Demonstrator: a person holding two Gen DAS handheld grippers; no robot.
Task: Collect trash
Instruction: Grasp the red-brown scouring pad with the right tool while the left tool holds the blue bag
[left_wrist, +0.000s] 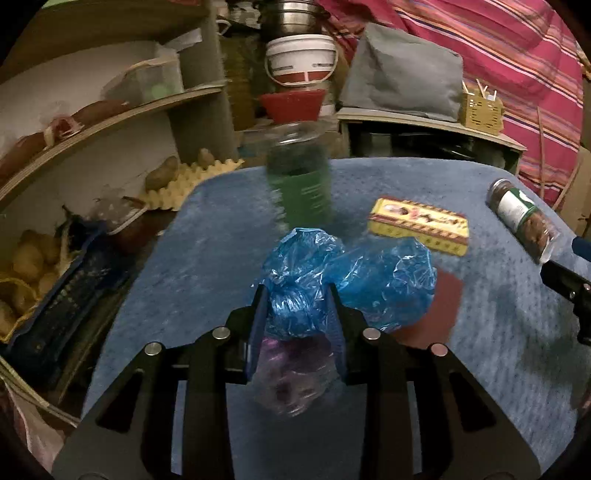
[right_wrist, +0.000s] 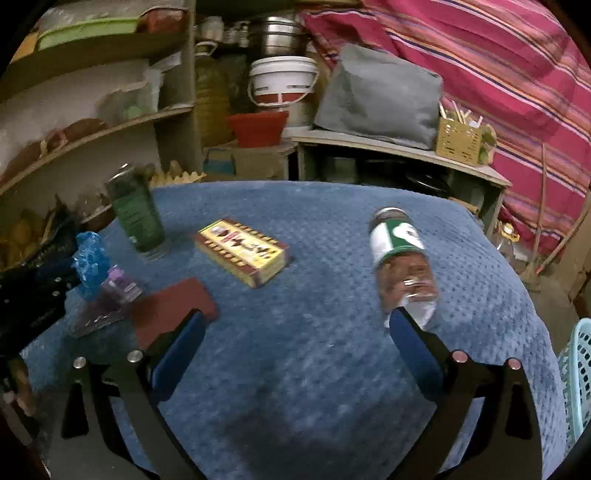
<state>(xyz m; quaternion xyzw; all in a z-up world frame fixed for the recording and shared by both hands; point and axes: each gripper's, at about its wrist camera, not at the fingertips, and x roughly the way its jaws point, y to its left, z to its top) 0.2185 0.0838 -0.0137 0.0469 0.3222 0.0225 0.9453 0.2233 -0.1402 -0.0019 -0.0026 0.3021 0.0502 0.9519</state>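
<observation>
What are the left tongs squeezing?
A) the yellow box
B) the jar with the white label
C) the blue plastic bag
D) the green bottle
C: the left tongs are shut on the crumpled blue bag, while the yellow box, green bottle and jar sit untouched on the blue cloth.
</observation>
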